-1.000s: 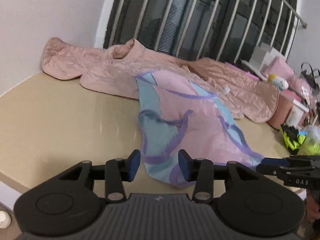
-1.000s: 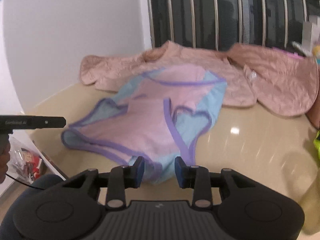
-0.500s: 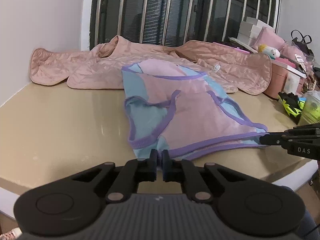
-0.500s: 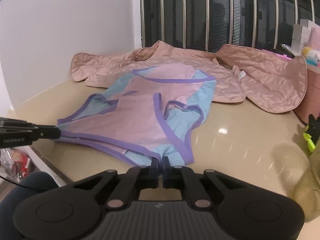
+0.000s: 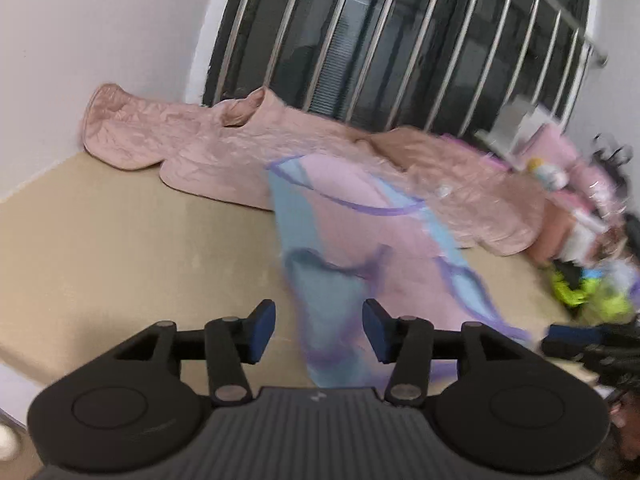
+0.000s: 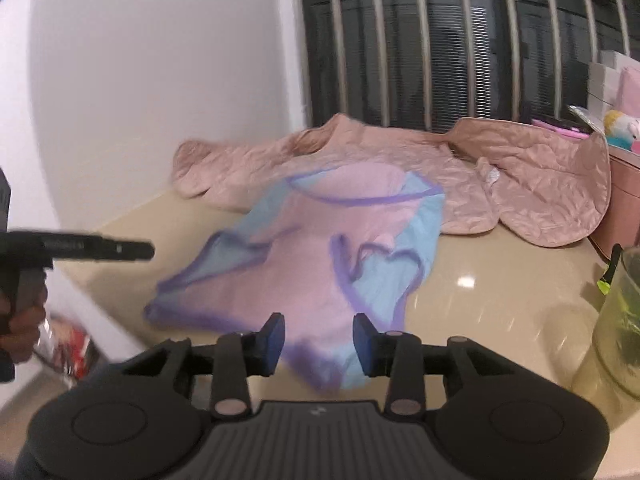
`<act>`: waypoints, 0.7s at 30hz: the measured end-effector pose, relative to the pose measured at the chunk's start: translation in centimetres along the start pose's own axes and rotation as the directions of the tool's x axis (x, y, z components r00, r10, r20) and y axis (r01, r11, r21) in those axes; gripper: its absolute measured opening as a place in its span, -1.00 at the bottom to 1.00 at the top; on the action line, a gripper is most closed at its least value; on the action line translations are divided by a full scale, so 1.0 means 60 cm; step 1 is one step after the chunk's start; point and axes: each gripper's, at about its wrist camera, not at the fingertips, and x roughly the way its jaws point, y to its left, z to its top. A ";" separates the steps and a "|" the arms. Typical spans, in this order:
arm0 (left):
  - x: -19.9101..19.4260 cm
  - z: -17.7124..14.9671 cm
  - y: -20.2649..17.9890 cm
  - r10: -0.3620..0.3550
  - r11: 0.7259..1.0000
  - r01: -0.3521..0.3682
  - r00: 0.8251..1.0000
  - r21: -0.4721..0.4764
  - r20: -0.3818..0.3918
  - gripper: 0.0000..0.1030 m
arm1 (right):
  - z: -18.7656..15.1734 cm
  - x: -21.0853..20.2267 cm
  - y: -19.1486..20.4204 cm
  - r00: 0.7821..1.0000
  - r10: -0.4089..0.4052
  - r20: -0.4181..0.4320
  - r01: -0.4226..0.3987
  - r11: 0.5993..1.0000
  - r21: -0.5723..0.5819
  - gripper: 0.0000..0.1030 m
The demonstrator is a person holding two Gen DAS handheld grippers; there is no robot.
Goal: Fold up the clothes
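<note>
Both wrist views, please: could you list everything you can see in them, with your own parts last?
Vest: one, pink and light blue with purple trim, on the table's near edge.
Quilted jacket: one, dusty pink, spread behind the vest.
Table: one, beige.
Window bars: several, metal, behind the table.
Clutter: pink boxes and a neon-yellow item, at the table's right end.
Left gripper: black, blue pads, just opened, pads clear of the hem.
Right gripper: likewise.

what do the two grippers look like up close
Both match: the left gripper and right gripper have black linkage arms with round silver pivot pins, blue pads on the fingertips, and a grey ribbed housing bearing a small pale logo.
</note>
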 end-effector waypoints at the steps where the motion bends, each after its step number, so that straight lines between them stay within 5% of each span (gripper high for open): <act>1: 0.018 0.011 -0.002 0.015 1.000 -0.015 1.000 0.025 -0.012 -0.05 | 0.006 0.014 -0.005 1.000 -0.022 -0.001 0.022 1.000 0.003 -0.33; 4: 0.075 0.035 -0.014 0.063 0.996 -0.060 0.997 0.064 -0.039 -0.06 | 0.019 0.060 -0.020 0.997 -0.078 -0.016 0.079 0.997 0.012 -0.61; 13: 0.175 0.056 -0.022 0.120 0.977 -0.091 0.983 0.195 -0.142 -0.08 | 0.052 0.127 -0.060 0.974 -0.207 -0.090 0.212 0.976 0.051 -0.61; 14: 0.173 0.053 -0.021 0.112 0.977 -0.084 0.985 0.197 -0.135 -0.17 | 0.053 0.132 -0.061 0.975 -0.202 -0.093 0.207 0.977 0.049 -0.61; 16: 0.171 0.052 -0.017 0.115 0.977 -0.089 0.985 0.192 -0.127 -0.72 | 0.055 0.142 -0.063 0.976 -0.192 -0.099 0.197 0.979 0.045 -0.61; 19: 0.173 0.058 -0.004 0.114 0.986 -0.096 0.985 0.136 -0.132 -0.83 | 0.050 0.160 -0.061 0.971 -0.209 -0.114 0.215 0.976 0.042 -0.69; 21: 0.170 0.060 0.000 0.118 0.988 -0.103 0.984 0.116 -0.132 -0.83 | 0.045 0.163 -0.068 0.968 -0.224 -0.116 0.234 0.969 0.079 -0.96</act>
